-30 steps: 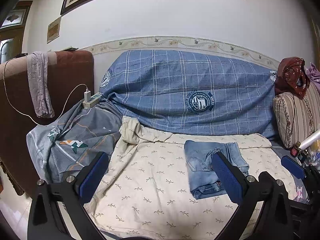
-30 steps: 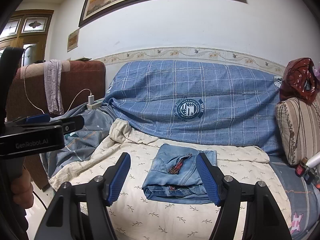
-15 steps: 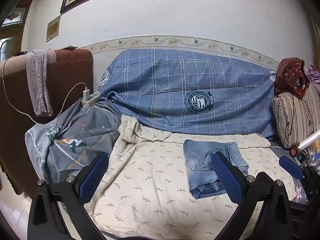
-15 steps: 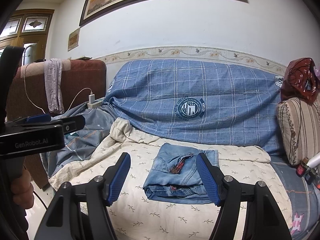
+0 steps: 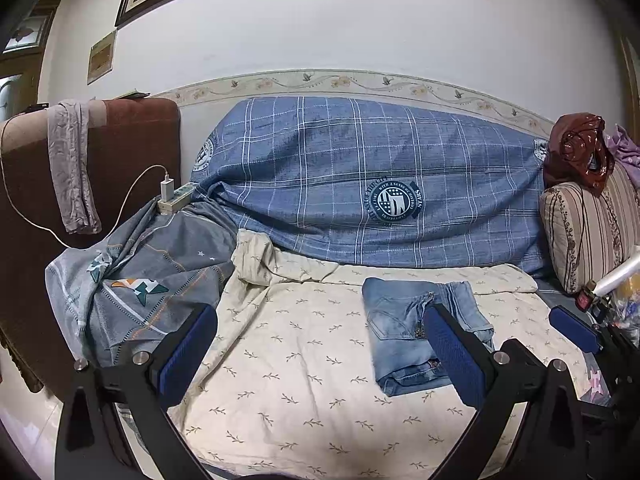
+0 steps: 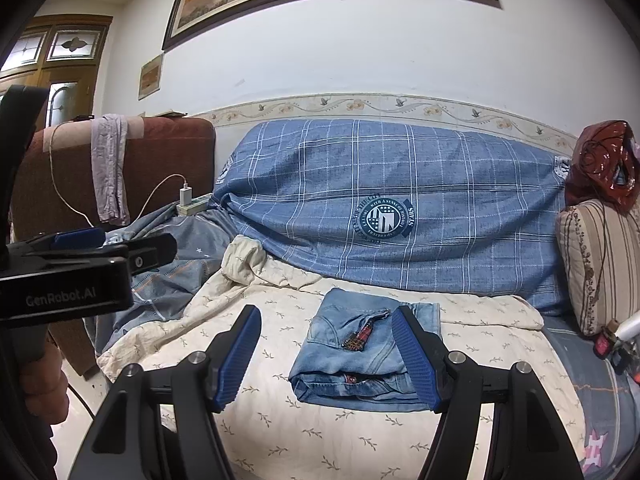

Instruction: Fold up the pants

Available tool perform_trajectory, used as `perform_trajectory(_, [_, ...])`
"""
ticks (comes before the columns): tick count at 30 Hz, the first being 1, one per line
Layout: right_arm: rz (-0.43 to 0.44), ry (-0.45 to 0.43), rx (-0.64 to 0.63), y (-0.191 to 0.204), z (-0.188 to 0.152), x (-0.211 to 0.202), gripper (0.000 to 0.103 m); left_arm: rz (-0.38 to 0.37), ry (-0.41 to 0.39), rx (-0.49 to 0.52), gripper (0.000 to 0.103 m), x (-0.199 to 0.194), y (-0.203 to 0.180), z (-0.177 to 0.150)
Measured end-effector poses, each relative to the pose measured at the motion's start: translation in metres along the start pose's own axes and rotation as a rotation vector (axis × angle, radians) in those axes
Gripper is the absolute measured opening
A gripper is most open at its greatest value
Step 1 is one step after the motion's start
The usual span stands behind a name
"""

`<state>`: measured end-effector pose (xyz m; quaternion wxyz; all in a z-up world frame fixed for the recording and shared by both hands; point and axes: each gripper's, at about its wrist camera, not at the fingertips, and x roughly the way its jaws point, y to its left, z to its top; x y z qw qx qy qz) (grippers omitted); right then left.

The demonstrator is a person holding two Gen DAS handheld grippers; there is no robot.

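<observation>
**Left wrist and right wrist views: folded pants lying free on the sofa seat**

Folded into a compact blue denim rectangle, pants (image 5: pixel 416 336) (image 6: pixel 360 352), flat on a cream leaf-print sheet (image 5: pixel 304 384) (image 6: pixel 280 432) spread over the sofa seat, toward the backrest side. Thick folded edge facing the cameras; small red plaid patch showing on top in the right wrist view.

Seen from the left wrist: left gripper (image 5: pixel 320 364) spread wide, nothing between the blue pads, held back from the denim and touching none of it. Right-hand pad (image 5: pixel 452 360) overlapping the bundle's near right corner in the picture; left-hand pad well off to the side over the sheet's edge.

Seen from the right wrist: right gripper (image 6: pixel 328 360) likewise spread wide and holding nothing, short of the seat. Bundle framed mostly in the gap between the pads, its right part hidden behind the right-hand pad (image 6: pixel 412 356). No contact with the cloth.

Further out: blue plaid cover (image 5: pixel 360 180) (image 6: pixel 400 208) draped over the backrest just behind the pants; grey patterned bedding (image 5: pixel 152 280) bunched at the left end; striped cushion (image 5: pixel 588 232) (image 6: pixel 600 264) at the right end. Charger on a power strip (image 5: pixel 172 196) behind the grey bedding.
</observation>
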<state>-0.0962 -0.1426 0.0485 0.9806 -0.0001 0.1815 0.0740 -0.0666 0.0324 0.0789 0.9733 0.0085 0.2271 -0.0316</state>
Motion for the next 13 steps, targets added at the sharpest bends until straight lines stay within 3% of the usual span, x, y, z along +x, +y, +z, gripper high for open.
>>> perform_trajectory(13, [-0.005, 0.002, 0.013, -0.01, 0.003, 0.02, 0.071, -0.036, 0.015, -0.004, 0.103, 0.017, -0.004, 0.003])
